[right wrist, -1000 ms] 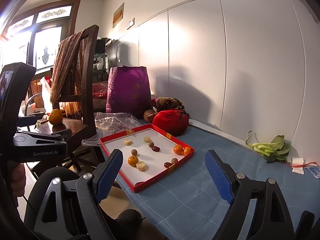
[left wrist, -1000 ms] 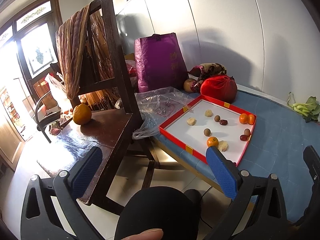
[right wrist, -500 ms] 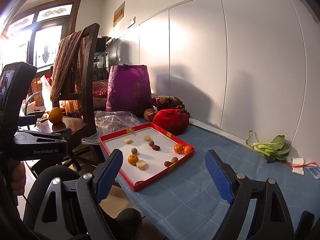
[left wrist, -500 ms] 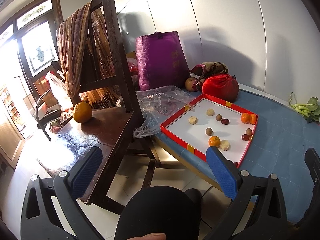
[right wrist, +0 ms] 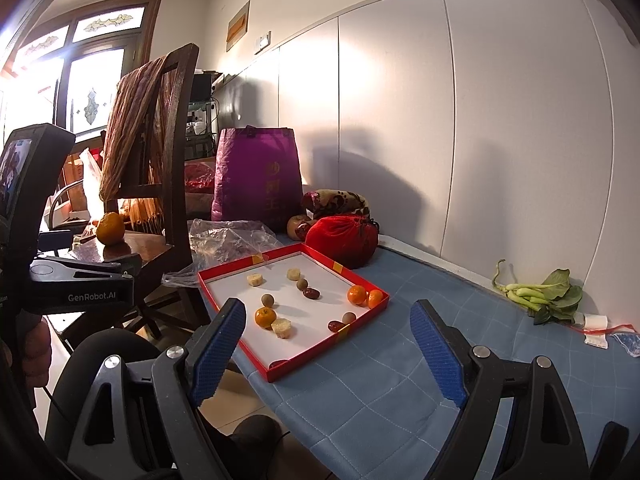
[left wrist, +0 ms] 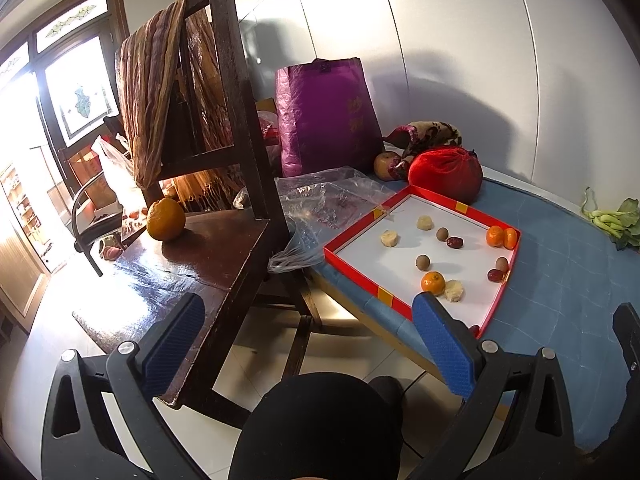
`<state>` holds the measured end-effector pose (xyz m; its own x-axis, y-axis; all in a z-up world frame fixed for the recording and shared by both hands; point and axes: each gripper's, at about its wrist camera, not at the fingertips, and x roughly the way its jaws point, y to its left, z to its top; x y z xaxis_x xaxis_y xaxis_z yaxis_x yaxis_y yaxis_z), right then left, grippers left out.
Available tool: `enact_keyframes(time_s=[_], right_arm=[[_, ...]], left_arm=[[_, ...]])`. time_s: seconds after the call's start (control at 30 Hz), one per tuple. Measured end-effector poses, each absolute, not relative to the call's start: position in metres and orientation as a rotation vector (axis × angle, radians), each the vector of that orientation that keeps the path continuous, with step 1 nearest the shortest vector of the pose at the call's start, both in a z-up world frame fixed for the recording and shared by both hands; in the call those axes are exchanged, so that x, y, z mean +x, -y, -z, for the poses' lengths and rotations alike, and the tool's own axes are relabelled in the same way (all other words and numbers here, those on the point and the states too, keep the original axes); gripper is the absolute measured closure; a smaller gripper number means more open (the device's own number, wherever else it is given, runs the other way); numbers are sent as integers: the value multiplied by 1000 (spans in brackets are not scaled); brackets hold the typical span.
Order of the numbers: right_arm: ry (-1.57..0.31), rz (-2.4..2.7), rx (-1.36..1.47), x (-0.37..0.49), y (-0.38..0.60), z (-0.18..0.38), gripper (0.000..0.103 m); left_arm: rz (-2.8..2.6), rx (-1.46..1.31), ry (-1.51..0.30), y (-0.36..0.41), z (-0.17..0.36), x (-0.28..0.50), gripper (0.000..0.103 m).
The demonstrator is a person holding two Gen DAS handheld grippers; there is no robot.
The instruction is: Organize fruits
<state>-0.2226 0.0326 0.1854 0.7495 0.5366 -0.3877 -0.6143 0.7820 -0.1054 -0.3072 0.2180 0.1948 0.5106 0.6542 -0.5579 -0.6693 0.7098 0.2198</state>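
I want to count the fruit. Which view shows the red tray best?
The right wrist view: the red tray lies whole between the fingers. In the left wrist view a finger covers the tray's near corner.

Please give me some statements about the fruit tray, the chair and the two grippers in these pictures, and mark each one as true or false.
1. Both grippers hold nothing. True: the left gripper and the right gripper are open and empty.
2. The red tray holds four small oranges. False: three are in it.
3. A large orange sits on the wooden chair. True.
4. The green vegetables lie inside the tray. False: they lie on the blue cloth, near the wall.
5. The red pouch is behind the tray. True.
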Motion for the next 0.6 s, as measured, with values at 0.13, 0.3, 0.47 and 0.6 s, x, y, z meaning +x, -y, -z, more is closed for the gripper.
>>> enact_keyframes(time_s=[0.13, 0.3, 0.47, 0.6], right_arm=[[-352, -636, -233, -223, -33, -185, 17], [-357, -635, -238, -222, -35, -182, 17], [-359, -633, -244, -222, -35, -179, 17], [-360, -631, -247, -221, -36, -178, 17]], left_arm=[[-801, -27, -662, -218, -194, -307, 0], [-805, -33, -668, -217, -192, -305, 0], [-809, -40, -676, -219, -190, -304, 0], [-810, -48, -678, -220, -190, -303, 0]])
